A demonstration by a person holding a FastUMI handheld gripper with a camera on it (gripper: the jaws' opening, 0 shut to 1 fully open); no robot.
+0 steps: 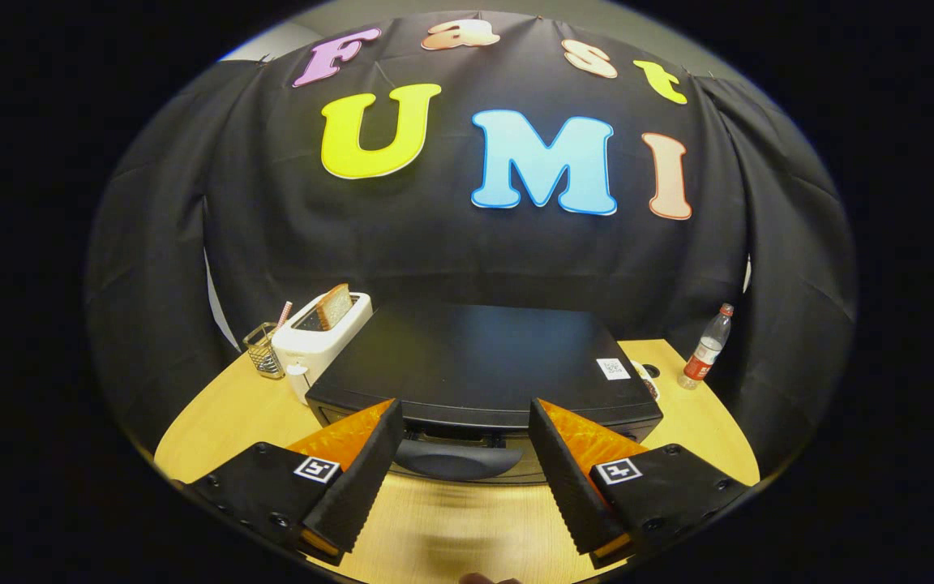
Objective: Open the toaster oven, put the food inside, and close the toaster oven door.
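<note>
On the pale wooden table [216,422] stand 1 black toaster oven [483,365], 1 white pop-up toaster [323,334], 1 wire mesh cup [263,350] and 1 plastic bottle [707,347]. The toaster oven is a broad, flat-topped box with a smooth matte lid that carries 1 small white sticker [613,369] near its right rear corner; its door is shut, and a curved, rounded handle [455,461] bulges from the top of the door front. The pop-up toaster, glossy with rounded corners, sits just beside the oven's left rear corner, with 1 slice of bread [335,307] standing tilted in its slot. The mesh cup is left of that toaster and holds 1 striped straw [283,312]. The bottle, clear with a red label and cap, stands upright well apart on the right. The gripper [463,442] is held level above the table's near part, pointing at the oven front, its 2 wedge-shaped, ridged fingers spread wide and holding nothing, with the handle between and just ahead of their tips.
</note>
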